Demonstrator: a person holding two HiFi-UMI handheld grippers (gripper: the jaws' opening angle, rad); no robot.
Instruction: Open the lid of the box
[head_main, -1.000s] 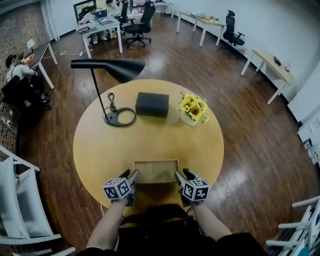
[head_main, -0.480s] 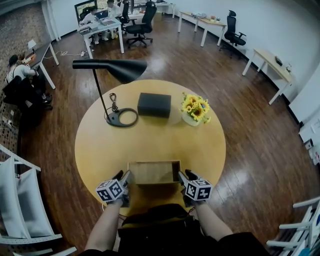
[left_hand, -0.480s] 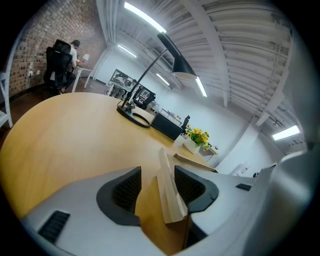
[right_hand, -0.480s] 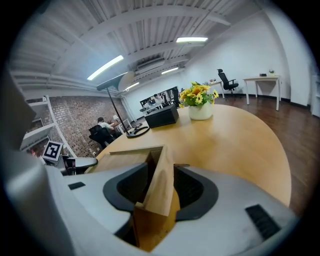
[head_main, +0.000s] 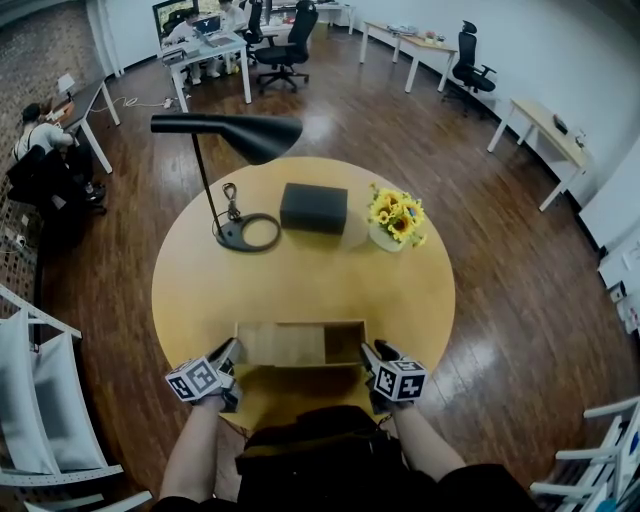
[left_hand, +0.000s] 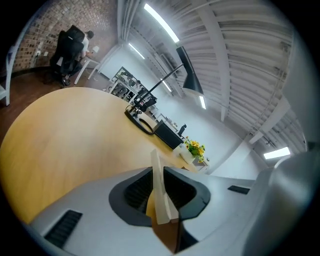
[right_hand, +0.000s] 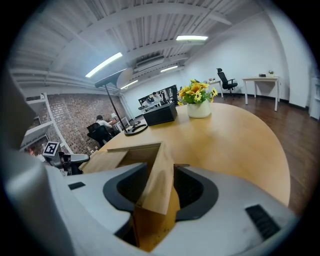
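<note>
Grey and pressed tight, the left gripper is pinching the thin edge of the wooden lid, while the right gripper is clamping the right end wall of the box. The box is sitting at the near edge of the round table, its lid lying shifted left, with the lamp, dark case and flowers standing well beyond.

On the round surface stand a black lamp, a dark case and a pot of yellow flowers.
</note>
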